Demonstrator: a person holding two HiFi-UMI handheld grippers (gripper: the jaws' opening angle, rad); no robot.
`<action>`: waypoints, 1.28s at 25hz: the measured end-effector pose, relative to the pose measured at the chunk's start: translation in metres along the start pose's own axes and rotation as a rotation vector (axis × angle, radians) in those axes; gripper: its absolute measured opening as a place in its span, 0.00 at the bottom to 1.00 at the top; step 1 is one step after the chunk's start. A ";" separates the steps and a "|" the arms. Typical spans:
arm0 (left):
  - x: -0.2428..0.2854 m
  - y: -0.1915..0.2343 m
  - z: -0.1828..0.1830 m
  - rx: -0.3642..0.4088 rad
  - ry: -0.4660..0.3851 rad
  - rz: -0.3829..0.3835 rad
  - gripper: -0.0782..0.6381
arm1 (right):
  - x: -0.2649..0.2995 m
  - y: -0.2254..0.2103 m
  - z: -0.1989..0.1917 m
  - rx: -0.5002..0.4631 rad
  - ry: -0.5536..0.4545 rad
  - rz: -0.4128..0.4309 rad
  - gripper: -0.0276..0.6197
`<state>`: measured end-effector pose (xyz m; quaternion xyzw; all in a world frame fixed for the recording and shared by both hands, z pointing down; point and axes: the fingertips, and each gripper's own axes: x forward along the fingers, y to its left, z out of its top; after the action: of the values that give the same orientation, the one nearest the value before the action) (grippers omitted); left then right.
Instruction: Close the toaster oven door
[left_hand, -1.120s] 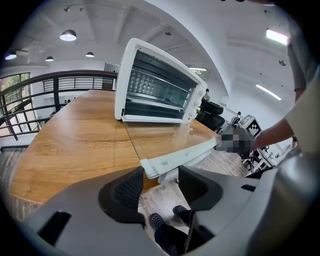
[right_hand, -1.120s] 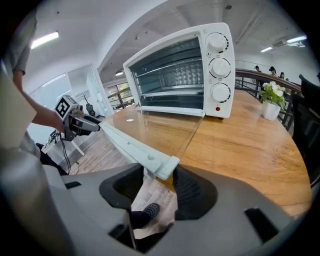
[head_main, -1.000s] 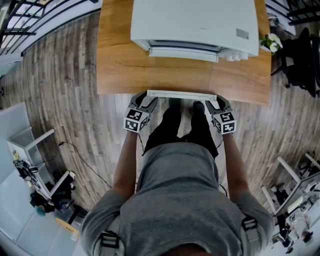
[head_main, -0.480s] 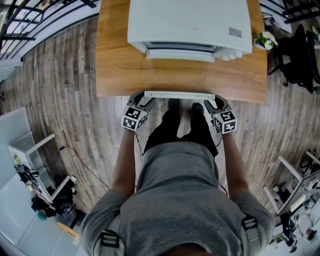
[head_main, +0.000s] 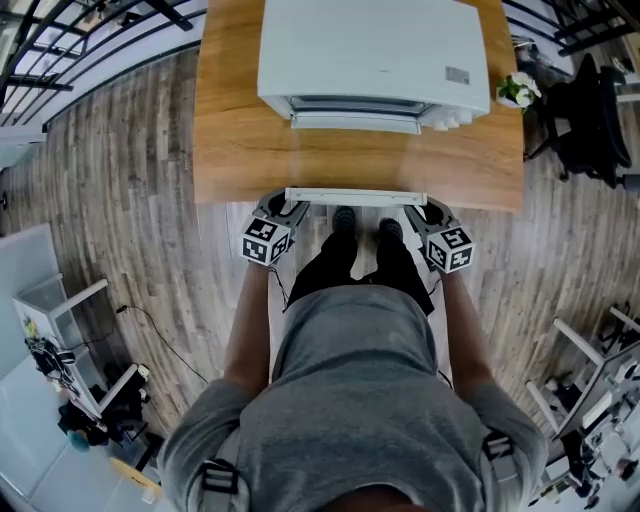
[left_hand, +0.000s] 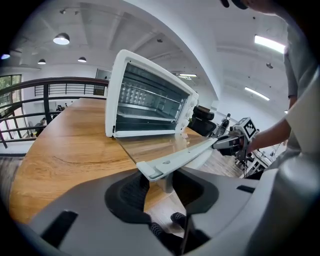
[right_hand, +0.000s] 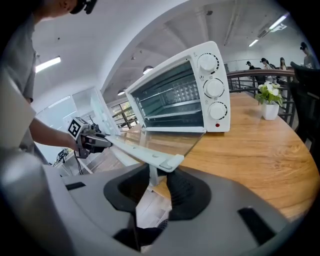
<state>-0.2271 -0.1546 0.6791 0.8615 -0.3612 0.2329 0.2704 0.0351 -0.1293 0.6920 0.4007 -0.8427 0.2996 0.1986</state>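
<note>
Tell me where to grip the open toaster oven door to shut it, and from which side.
Grip the handle along the door's free front edge, near both ends, from the table's front. The door lies flat, hinged at the oven, so that edge likely gives most leverage. Left gripper and right gripper are closing, its posts between their jaws.

Ceiling lamps (left_hand: 61, 38) are lighting the room brightly. Fisheye distortion is bending both gripper views, vignetting is darkening their corners, and the glass door (right_hand: 165, 142) is reflecting glare.
</note>
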 end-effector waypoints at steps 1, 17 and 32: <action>-0.001 0.000 0.001 -0.003 -0.003 -0.001 0.33 | -0.001 0.000 0.001 -0.002 0.001 0.001 0.22; -0.025 -0.009 0.057 -0.071 -0.128 -0.071 0.27 | -0.025 0.007 0.053 0.167 -0.142 -0.007 0.21; -0.038 -0.001 0.107 -0.263 -0.284 -0.119 0.27 | -0.039 0.001 0.102 0.320 -0.266 -0.058 0.21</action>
<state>-0.2280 -0.2031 0.5766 0.8628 -0.3715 0.0436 0.3400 0.0482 -0.1752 0.5933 0.4874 -0.7913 0.3680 0.0279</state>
